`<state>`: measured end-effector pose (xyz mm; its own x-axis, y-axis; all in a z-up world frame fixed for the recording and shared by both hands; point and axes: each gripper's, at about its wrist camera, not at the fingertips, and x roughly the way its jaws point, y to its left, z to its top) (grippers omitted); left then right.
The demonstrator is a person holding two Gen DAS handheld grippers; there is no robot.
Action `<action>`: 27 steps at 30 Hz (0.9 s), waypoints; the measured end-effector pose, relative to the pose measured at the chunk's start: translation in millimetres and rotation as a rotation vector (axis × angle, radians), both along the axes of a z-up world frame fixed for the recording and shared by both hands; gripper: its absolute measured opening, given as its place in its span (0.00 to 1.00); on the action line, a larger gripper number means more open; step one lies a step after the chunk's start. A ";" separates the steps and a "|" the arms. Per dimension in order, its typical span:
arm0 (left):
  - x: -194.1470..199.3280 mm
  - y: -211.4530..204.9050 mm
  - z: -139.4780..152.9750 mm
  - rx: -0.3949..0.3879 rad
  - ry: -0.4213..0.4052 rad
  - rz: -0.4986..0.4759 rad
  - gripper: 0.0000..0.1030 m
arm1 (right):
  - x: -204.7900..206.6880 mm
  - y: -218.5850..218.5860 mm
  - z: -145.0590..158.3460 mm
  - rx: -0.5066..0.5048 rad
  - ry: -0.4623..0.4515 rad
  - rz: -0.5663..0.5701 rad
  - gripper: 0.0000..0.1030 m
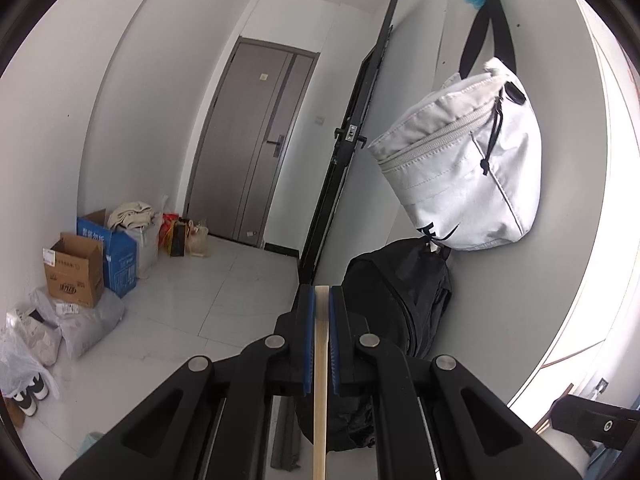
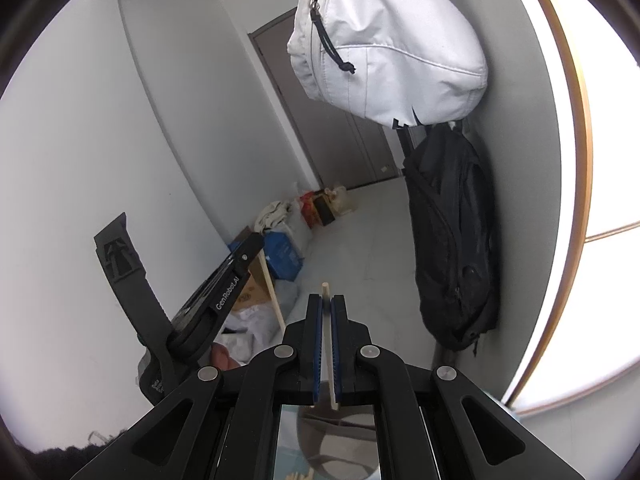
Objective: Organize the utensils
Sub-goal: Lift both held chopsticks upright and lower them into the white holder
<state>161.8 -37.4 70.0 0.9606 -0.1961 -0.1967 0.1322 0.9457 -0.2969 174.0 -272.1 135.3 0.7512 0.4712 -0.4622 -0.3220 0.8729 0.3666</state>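
My left gripper (image 1: 322, 300) is shut on a pale wooden chopstick (image 1: 321, 392) that runs between the blue pads and down out of frame. My right gripper (image 2: 326, 308) is shut on a second pale chopstick (image 2: 329, 344), its tip just past the fingertips. Both grippers are raised and face the room, not a table. The left gripper (image 2: 224, 284) also shows at the left of the right wrist view, with its chopstick (image 2: 272, 292) hanging below it. A grey container (image 2: 340, 440) and several pale sticks (image 2: 298, 476) show under the right gripper.
A white bag (image 1: 460, 160) hangs on the wall above a black backpack (image 1: 396, 292). A grey door (image 1: 256, 140) is at the far end. Cardboard boxes (image 1: 76, 272) and plastic bags (image 1: 88, 320) line the left wall on the tiled floor.
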 end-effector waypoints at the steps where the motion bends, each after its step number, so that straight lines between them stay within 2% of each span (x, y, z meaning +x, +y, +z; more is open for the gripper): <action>1: 0.5 -1.5 -4.0 0.003 0.000 -0.003 0.03 | 1.5 2.2 -2.5 -0.013 0.001 0.000 0.04; 7: 1.7 -2.1 -26.2 0.000 0.032 -0.016 0.03 | 10.7 16.3 -26.1 -0.057 0.035 0.020 0.04; 9: -5.0 -0.1 -25.9 0.007 0.014 -0.015 0.03 | 12.7 20.3 -34.2 -0.068 0.051 0.025 0.04; 17: -19.8 5.8 -22.5 0.064 0.020 -0.143 0.03 | 16.4 30.4 -53.5 -0.064 0.089 0.050 0.04; 20: -27.1 10.3 -21.8 0.087 0.019 -0.155 0.03 | 13.1 35.2 -55.9 -0.077 0.088 0.059 0.04; 23: -29.9 11.0 -22.5 0.099 0.032 -0.173 0.03 | 9.8 40.5 -60.9 -0.087 0.099 0.075 0.05; 27: -35.3 8.6 -22.3 0.110 0.067 -0.242 0.03 | 7.5 45.6 -69.0 -0.094 0.121 0.097 0.06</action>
